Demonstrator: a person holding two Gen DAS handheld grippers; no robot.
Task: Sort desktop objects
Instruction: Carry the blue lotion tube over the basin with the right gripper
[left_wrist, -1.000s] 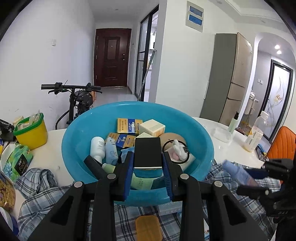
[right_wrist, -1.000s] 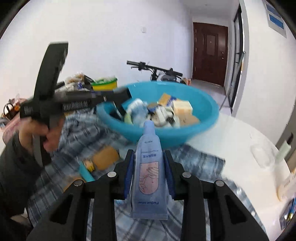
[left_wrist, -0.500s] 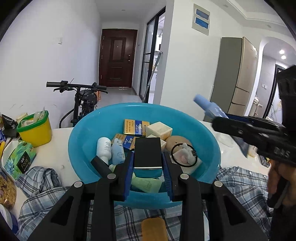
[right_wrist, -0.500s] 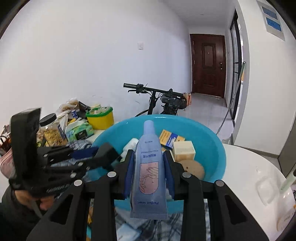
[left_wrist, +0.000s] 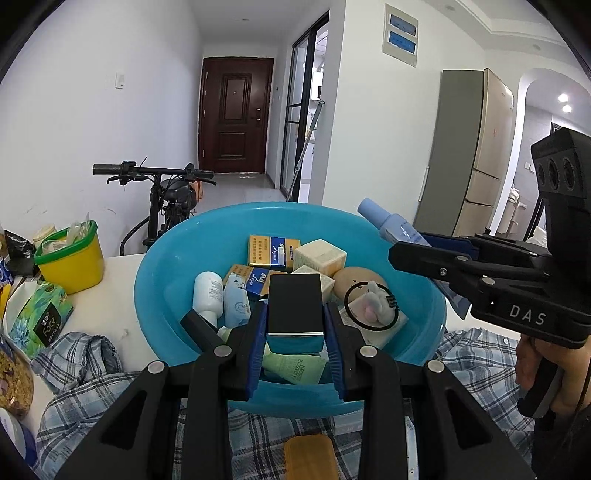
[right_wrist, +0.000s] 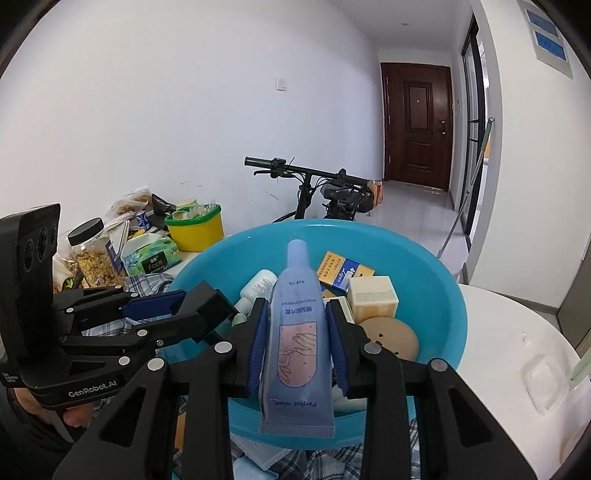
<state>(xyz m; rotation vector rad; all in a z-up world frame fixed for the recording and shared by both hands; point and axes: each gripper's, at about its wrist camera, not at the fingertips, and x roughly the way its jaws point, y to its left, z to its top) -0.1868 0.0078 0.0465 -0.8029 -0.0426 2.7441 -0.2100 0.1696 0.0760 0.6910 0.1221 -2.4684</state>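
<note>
A blue basin (left_wrist: 170, 273) (right_wrist: 436, 280) on the white table holds several small boxes, tubes and a white bottle. Over its near rim my left gripper (left_wrist: 294, 325) is shut on a black and teal box (left_wrist: 294, 314). My right gripper (right_wrist: 295, 332) is shut on a pale blue hand-cream tube (right_wrist: 295, 332), cap pointing away, above the basin's near edge. In the left wrist view the same tube (left_wrist: 391, 225) and right gripper (left_wrist: 417, 254) reach in from the right over the rim. The left gripper (right_wrist: 207, 306) shows at the basin's left side in the right wrist view.
A checked cloth (left_wrist: 85, 373) lies under the basin with an orange item (left_wrist: 310, 458) on it. A yellow tub (left_wrist: 70, 254), tissue pack (left_wrist: 40, 317) and a snack jar (right_wrist: 92, 258) stand at the left. A bicycle (right_wrist: 325, 192) is behind the table.
My right gripper has carried the tube up from over the cloth to over the basin. The left gripper and its box have stayed in place.
</note>
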